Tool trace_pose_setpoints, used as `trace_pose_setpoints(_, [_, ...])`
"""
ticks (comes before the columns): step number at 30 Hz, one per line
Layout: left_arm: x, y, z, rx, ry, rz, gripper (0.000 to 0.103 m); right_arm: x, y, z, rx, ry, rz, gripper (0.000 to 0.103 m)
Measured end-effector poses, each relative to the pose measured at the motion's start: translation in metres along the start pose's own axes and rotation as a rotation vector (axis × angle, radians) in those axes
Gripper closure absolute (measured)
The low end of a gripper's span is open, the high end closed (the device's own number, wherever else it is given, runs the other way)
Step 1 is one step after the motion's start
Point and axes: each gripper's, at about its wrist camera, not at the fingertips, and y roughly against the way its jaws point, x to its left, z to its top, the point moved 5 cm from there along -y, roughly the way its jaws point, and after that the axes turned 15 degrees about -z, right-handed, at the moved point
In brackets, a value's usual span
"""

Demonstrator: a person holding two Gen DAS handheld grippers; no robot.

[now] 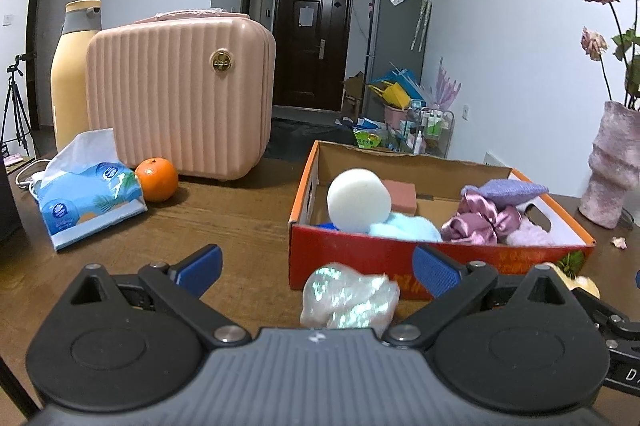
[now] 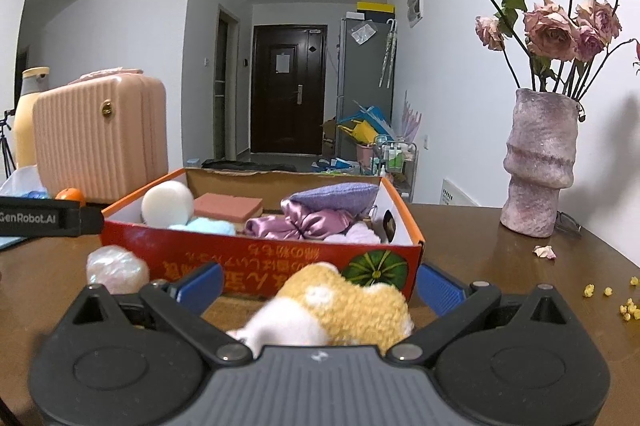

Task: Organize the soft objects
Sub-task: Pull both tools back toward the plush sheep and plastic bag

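Soft objects, left wrist view: we log an iridescent scrunchie [image 1: 350,300] on the wooden table [image 1: 224,218], between the wide-apart blue pads of our left gripper [image 1: 318,266], touching neither. At 1 o'clock, just behind it, stands the red cardboard box [image 1: 400,258], holding a white round sponge [image 1: 358,200], a pink block sponge [image 1: 400,195], a light blue fluffy piece [image 1: 406,228], a purple satin scrunchie [image 1: 480,222] and a lavender pouch [image 1: 504,191]. At 10 o'clock: tissue pack [image 1: 86,202], orange [image 1: 157,179], pink case [image 1: 180,98].

Right wrist view: our right gripper [image 2: 320,286] stands open, with a yellow-and-white plush piece [image 2: 340,306] lying between its fingers; whether it touches them, we cannot tell. The box sits at 12 o'clock, the vase of dried roses [image 2: 538,166] at 2 o'clock, the iridescent scrunchie at 10 o'clock.
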Motion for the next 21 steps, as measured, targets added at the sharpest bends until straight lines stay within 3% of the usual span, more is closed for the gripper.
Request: trace_pose_setpoints(21, [0.005,0.056,-0.034,0.069,-0.017,-0.037,0.0,-0.002,0.054,-0.028,0.031,0.049,0.04,0.0])
